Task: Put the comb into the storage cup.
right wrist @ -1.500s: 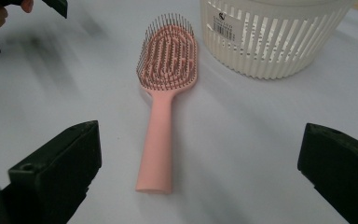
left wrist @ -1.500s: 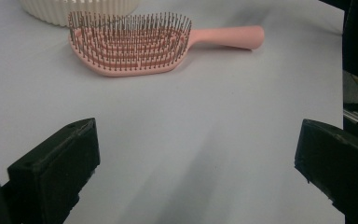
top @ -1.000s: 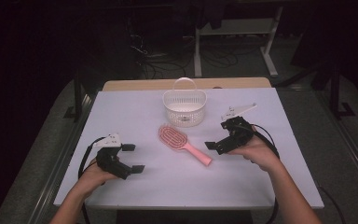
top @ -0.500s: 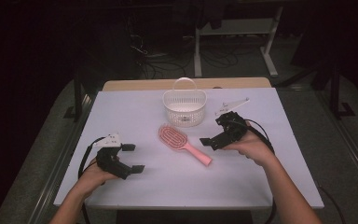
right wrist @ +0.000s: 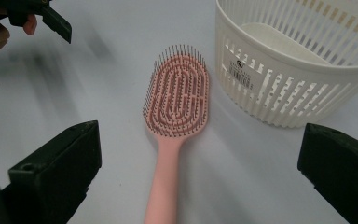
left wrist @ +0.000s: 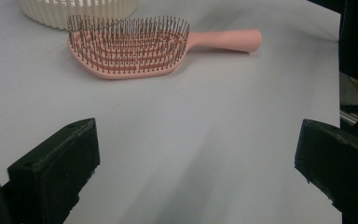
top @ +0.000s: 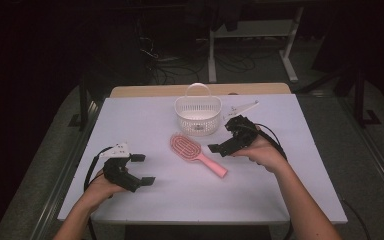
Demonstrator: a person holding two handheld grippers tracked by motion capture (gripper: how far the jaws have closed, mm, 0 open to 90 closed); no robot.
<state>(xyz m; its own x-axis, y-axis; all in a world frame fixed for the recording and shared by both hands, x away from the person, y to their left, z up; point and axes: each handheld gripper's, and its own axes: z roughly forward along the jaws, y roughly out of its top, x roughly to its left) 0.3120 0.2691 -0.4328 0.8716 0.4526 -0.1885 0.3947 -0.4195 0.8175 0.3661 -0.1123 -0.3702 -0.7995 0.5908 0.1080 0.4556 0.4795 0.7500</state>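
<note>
1. Right gripper (top: 228,142) has slid in toward the hairbrush (top: 196,153), jaws wide open, nothing held.
2. Brush lies bristles-up at the basket's (top: 198,116) 6 o'clock.
3. Left gripper (top: 141,169) stays parked, open too.
4. Looks like a grab's coming.

white table (top: 290,190) | small white piece (top: 243,107) lying flat near far right edge | dark floor, cables beyond

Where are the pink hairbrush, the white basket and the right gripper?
pink hairbrush (right wrist: 179,95): right gripper view, bristle pad.
white basket (top: 198,121): high view, slatted front wall.
right gripper (top: 223,140): high view, gap between its open jaws.
</note>
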